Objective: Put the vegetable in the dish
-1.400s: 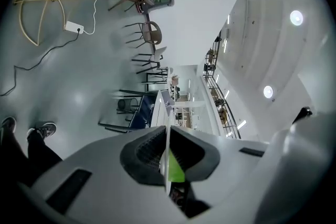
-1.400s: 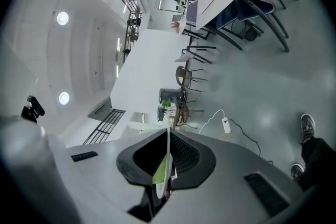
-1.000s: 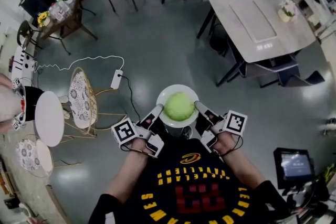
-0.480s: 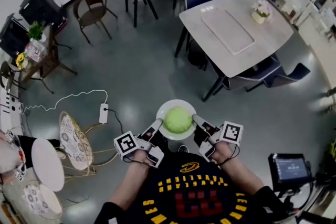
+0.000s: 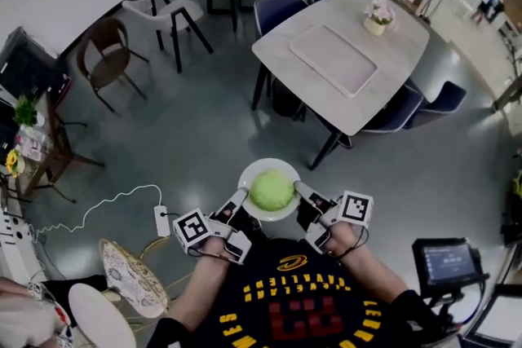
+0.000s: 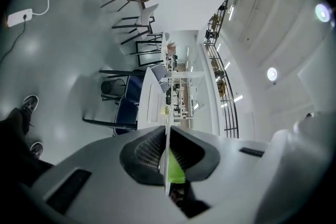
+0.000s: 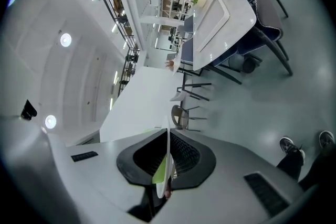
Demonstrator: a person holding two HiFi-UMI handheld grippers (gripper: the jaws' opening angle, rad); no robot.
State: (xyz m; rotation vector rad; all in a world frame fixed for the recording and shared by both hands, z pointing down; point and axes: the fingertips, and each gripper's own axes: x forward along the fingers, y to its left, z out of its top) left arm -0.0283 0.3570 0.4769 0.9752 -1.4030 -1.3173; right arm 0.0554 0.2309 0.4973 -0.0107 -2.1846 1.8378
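Note:
In the head view a round green vegetable point(image 5: 272, 190) lies in a white dish point(image 5: 248, 174) held in the air in front of the person's chest. My left gripper point(image 5: 238, 202) is shut on the dish's left rim and my right gripper point(image 5: 300, 193) is shut on its right rim. The left gripper view shows the dish point(image 6: 167, 157) edge-on as a thin white line between the black pads, with the vegetable point(image 6: 176, 171) behind it. The right gripper view has the same edge-on dish point(image 7: 168, 157) pinched in the jaws, and the vegetable point(image 7: 160, 173) shows beside it.
A large white table point(image 5: 405, 45) with a tray and a flower pot point(image 5: 376, 15) stands ahead to the right, blue chairs around it. A brown chair point(image 5: 102, 53) and a white chair point(image 5: 167, 12) are at the left. A power strip point(image 5: 161, 220), a wire chair point(image 5: 130, 279) and a monitor point(image 5: 444, 261) are near.
The head view has swung toward the large white table, which now lies closer ahead; the wire chair and power strip slid down left. Both grippers stay shut on the dish with the vegetable.

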